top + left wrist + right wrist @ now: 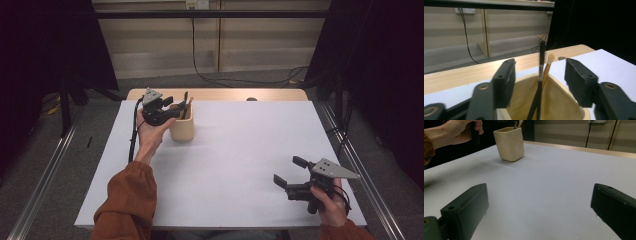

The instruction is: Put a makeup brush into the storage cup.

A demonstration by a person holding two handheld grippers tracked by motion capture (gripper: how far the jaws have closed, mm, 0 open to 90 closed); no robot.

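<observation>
A cream cup [182,127] stands at the far left of the white table [235,165]; it also shows in the right gripper view [509,143]. Two brushes lean inside it: a black-handled brush [540,75] and a tan-handled brush [547,67] with a pale tip. My left gripper [172,109] hovers at the cup's rim, open, its jaws on either side of the brushes without touching them [539,80]. My right gripper [289,172] is held low over the near right of the table, open with nothing between its jaws [536,207].
A wooden strip [215,94] runs along the table's far edge, with a small dark object [251,99] on it. Cables trail on the floor beyond. Metal rails [360,165] flank the table.
</observation>
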